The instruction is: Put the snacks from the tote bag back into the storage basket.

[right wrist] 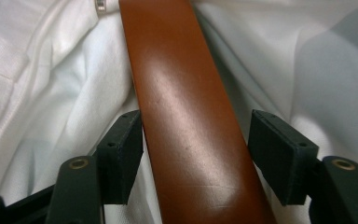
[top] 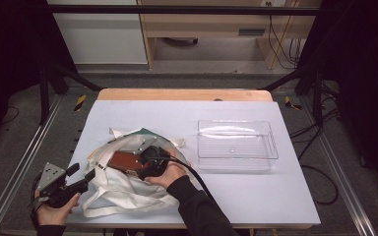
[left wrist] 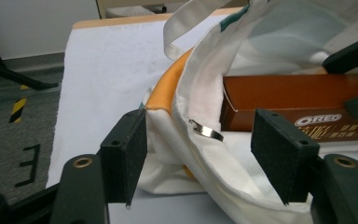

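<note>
Item: brown Oreo box, lying in the mouth of a white cloth bag at the desk's near left. We judge it light, stiff and glossy, best taken across its narrow sides. Right hand-held gripper: jaws spread astride the box, not yet pinching. Left hand-held gripper: spread around the bag's soft rim. Clear tray stands empty, right.

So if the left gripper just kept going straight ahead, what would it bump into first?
Most likely the white cloth bag: its rim already sits between the open left gripper's fingers. The brown Oreo box lies just behind, though depth is hard to judge.
</note>
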